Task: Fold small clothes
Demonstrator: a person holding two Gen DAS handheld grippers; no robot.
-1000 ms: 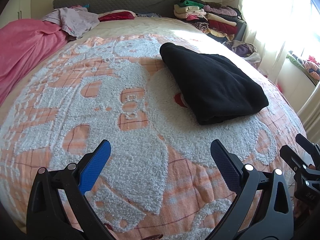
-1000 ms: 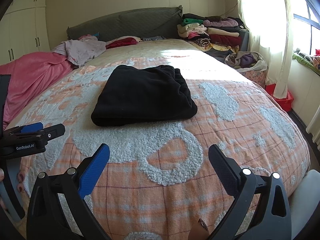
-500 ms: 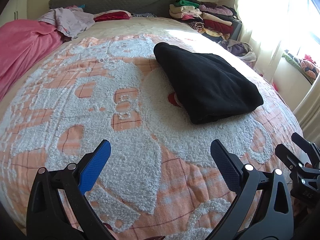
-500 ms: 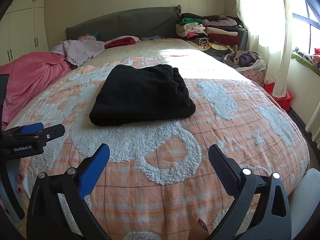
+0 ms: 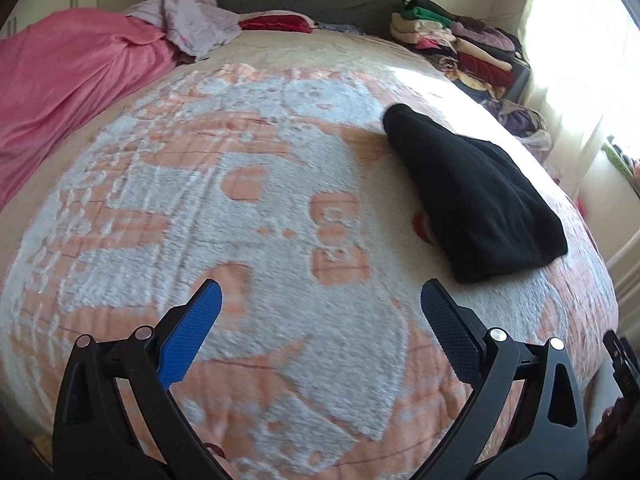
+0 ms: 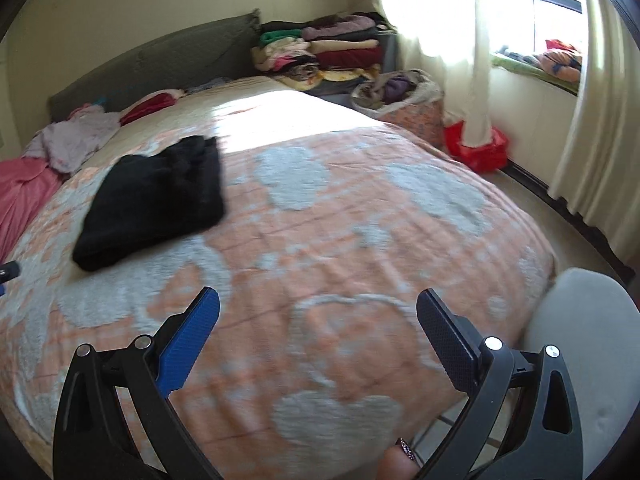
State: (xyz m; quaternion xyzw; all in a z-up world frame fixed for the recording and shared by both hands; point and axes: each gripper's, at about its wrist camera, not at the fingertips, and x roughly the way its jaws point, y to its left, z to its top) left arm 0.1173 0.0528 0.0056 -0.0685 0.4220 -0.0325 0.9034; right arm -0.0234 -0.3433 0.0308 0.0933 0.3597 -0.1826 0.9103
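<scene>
A folded black garment (image 5: 476,200) lies flat on the orange-and-white bedspread (image 5: 248,208), right of centre in the left wrist view. In the right wrist view the same black garment (image 6: 156,200) sits at the left on the bedspread (image 6: 360,232). My left gripper (image 5: 318,300) hovers open above the near part of the bed, well short of the garment, nothing between its fingers. My right gripper (image 6: 318,306) is open too, empty, over the bed's near right side.
A pink blanket (image 5: 68,80) and a lilac cloth (image 5: 192,28) lie at the bed's far left. Stacked folded clothes (image 6: 320,52) stand by the headboard. A laundry basket (image 6: 400,100), a red bag (image 6: 476,144), curtains and a white stool (image 6: 588,360) are to the right.
The right gripper has swung to the right, so the black garment has slid to the left of its view. The left gripper's view has shifted left. Both stay open.
</scene>
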